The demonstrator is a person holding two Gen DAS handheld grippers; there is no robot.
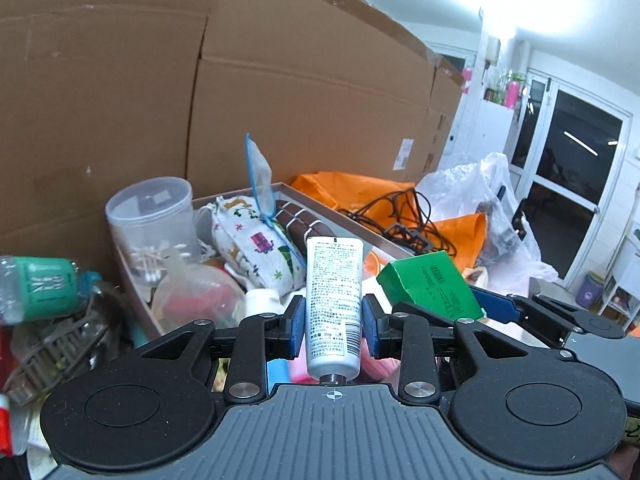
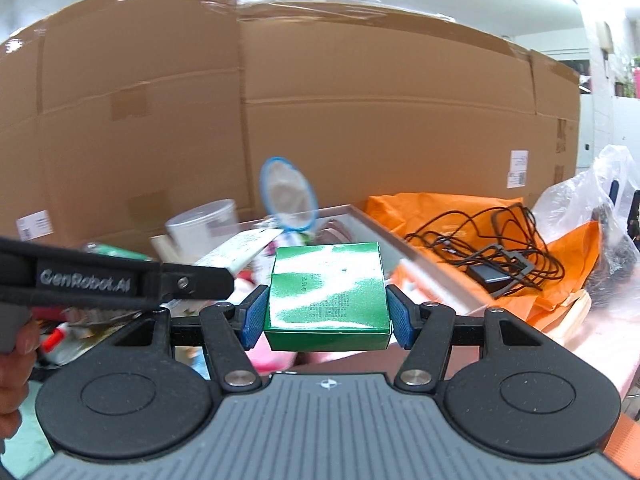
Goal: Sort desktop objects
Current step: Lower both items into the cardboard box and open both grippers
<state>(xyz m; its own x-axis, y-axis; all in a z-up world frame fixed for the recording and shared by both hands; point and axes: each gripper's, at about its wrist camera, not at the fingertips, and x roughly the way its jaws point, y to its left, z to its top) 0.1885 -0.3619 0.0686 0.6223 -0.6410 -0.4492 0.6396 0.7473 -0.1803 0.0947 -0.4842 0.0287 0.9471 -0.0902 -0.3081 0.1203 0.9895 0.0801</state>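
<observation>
My left gripper (image 1: 333, 322) is shut on a white tube (image 1: 335, 296) with small black print, held upright with its cap toward the camera. My right gripper (image 2: 327, 312) is shut on a glossy green box (image 2: 328, 294), which also shows in the left wrist view as the green box (image 1: 430, 284) with the right gripper behind it. Both are held above the near end of a shallow grey tray (image 1: 320, 204) that holds a patterned cloth pouch (image 1: 256, 240), a clear tub (image 1: 154, 220) of cotton swabs, a brown object and a blue-rimmed mirror (image 1: 259, 176). In the right wrist view the left gripper's arm (image 2: 116, 280) crosses at left.
A wall of big cardboard boxes (image 1: 280, 80) stands behind the tray. To the right lie an orange bag (image 2: 460, 216) with tangled black cables (image 2: 484, 248) and a clear plastic bag (image 1: 480, 196). A green-labelled bottle (image 1: 40, 288) and clutter sit at left.
</observation>
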